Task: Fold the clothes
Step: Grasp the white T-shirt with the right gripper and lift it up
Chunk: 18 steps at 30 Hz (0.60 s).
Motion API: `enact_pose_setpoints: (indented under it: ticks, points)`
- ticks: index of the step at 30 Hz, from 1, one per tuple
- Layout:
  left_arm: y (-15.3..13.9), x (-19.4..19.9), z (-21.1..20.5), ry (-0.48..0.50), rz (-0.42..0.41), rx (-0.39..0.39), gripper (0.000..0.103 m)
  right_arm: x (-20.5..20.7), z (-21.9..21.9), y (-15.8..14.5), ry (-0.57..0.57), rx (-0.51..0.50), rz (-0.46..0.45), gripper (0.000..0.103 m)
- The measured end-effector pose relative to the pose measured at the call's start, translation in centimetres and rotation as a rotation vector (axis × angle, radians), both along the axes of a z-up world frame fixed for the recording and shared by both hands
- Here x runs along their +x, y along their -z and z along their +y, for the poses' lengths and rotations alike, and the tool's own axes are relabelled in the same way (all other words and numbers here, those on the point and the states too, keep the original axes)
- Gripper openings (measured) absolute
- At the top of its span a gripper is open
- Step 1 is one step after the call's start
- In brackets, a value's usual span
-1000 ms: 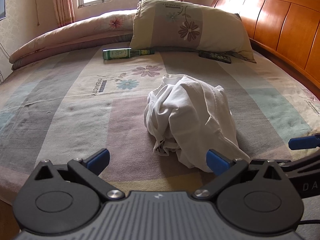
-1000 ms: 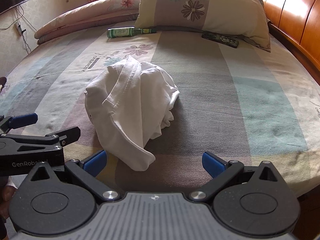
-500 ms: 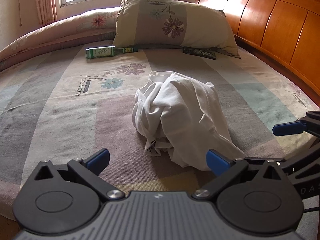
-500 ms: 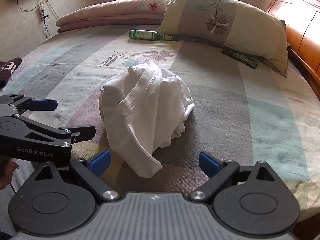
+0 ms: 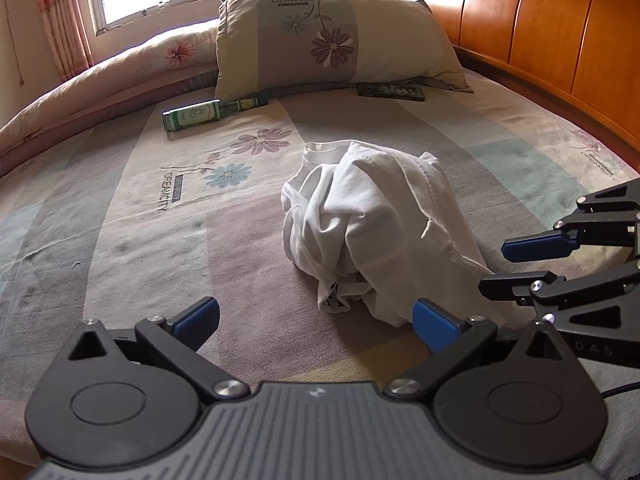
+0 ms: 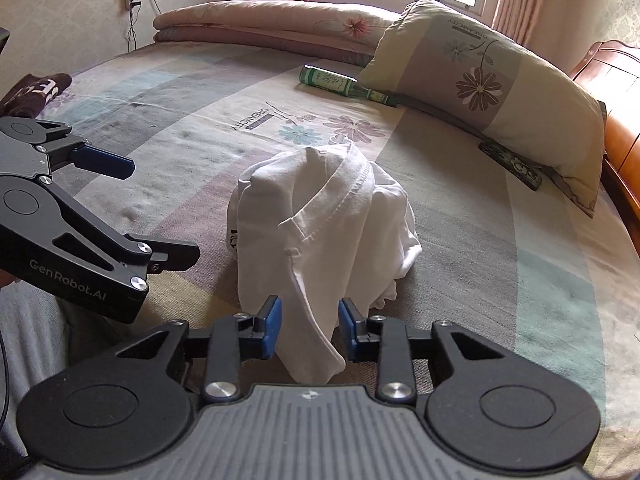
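Observation:
A crumpled white garment (image 5: 372,216) lies in a heap in the middle of the bedsheet (image 5: 140,248). My left gripper (image 5: 316,318) is open wide, low over the sheet just in front of the heap, with nothing between its fingers. In the right wrist view the garment (image 6: 320,216) hangs a flap down toward me. My right gripper (image 6: 309,330) has its jaws narrowed, one blue pad on each side of that flap, without pinching it. The left gripper (image 6: 164,210) shows open at the left there. The right gripper (image 5: 494,268) appears at the garment's right edge.
A green bottle (image 5: 192,114), a flowered pillow (image 5: 328,44) and a dark flat remote (image 5: 392,91) lie at the head of the bed. A folded quilt (image 5: 100,80) runs along the back. The wooden headboard (image 5: 560,40) stands to the right. A dark brown cloth (image 6: 36,88) lies far left.
The right gripper's jaws went from wide open to narrow around the garment's near flap as it moved in. The left gripper stayed open and shifted its view slightly.

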<state>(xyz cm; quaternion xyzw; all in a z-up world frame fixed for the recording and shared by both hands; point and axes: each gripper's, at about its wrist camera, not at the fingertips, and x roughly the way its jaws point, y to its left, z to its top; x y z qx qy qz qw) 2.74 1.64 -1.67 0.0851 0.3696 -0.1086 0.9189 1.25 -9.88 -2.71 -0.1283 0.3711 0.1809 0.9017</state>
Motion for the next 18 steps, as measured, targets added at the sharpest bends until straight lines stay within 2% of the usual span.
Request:
enact_pose_setpoints:
  ticks: [17, 18]
  points:
    - [0.4, 1.2, 0.3, 0.007, 0.011, -0.003, 0.102, 2.1, 1.4, 1.9, -0.031, -0.094, -0.007, 0.030]
    - [0.5, 1.3, 0.3, 0.012, 0.012, -0.004, 0.102, 2.2, 1.4, 1.9, -0.032, -0.093, -0.006, 0.025]
